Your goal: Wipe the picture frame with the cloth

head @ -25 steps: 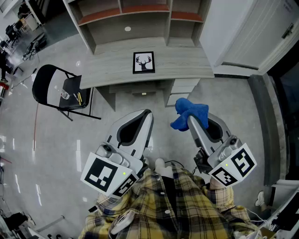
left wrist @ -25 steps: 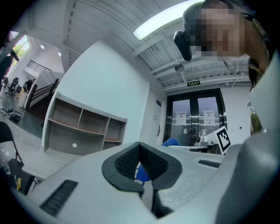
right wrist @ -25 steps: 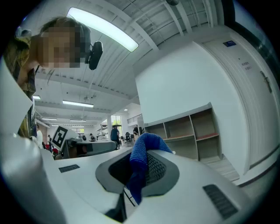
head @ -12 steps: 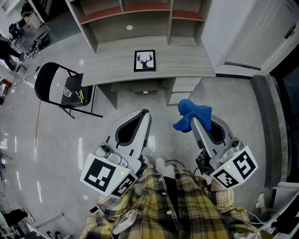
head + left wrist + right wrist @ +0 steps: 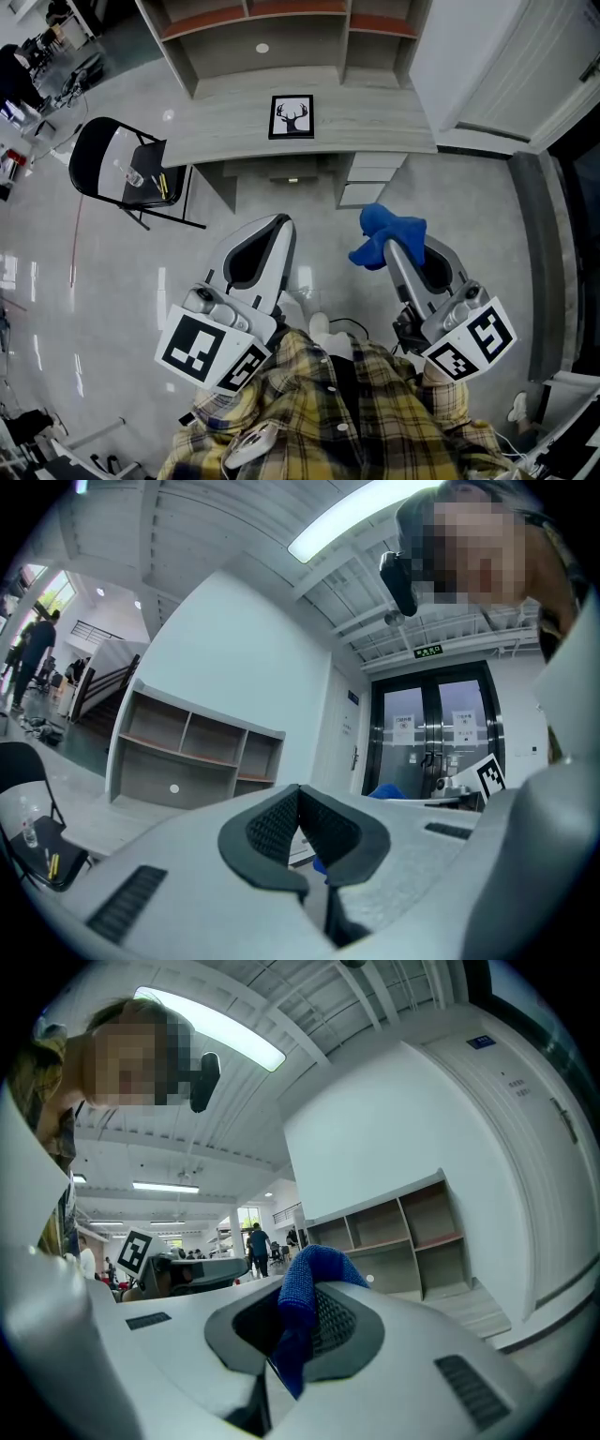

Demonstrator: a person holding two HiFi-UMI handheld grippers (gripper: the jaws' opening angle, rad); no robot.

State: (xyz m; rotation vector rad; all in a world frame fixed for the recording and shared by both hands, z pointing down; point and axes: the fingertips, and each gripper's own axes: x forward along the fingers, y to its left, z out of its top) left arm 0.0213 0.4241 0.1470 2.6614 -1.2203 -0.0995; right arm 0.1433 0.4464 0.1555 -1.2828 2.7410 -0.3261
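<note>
While both grippers hang low over the floor, well short of the desk (image 5: 375, 127), wiping has not begun; I judge this to be the approach.

Task's thing: picture frame (image 5: 292, 116), black border, deer-head print, near the middle of the desk top below the open shelves (image 5: 281, 28). It appears to lie face up, though I cannot be sure it is not propped.

Right gripper (image 5: 391, 249): jaws clamped on the blue cloth (image 5: 384, 228). The right gripper view shows the fabric pinched between the pads, a wad bulging above the tips and a tail hanging below.

Left gripper (image 5: 278, 225): jaws together, pads meeting at the tips, nothing held between them.

To do the step well, my reading:
- Carry the right gripper forward and up over the desk edge, then come down so the bulging wad meets the frame first — not the hard jaw tips, which could scratch the face.
- Keep the clamp firm; the pinch looks narrow, and a dragging stroke could tug the cloth free.
- Use light pressure and even strokes across the face, then along the border.
- A frame on a smooth desk top will likely slide; the closed left tips could rest against one edge to brace it.

Folding chair (image 5: 117, 169) stands left of the desk, well apart from the route.
</note>
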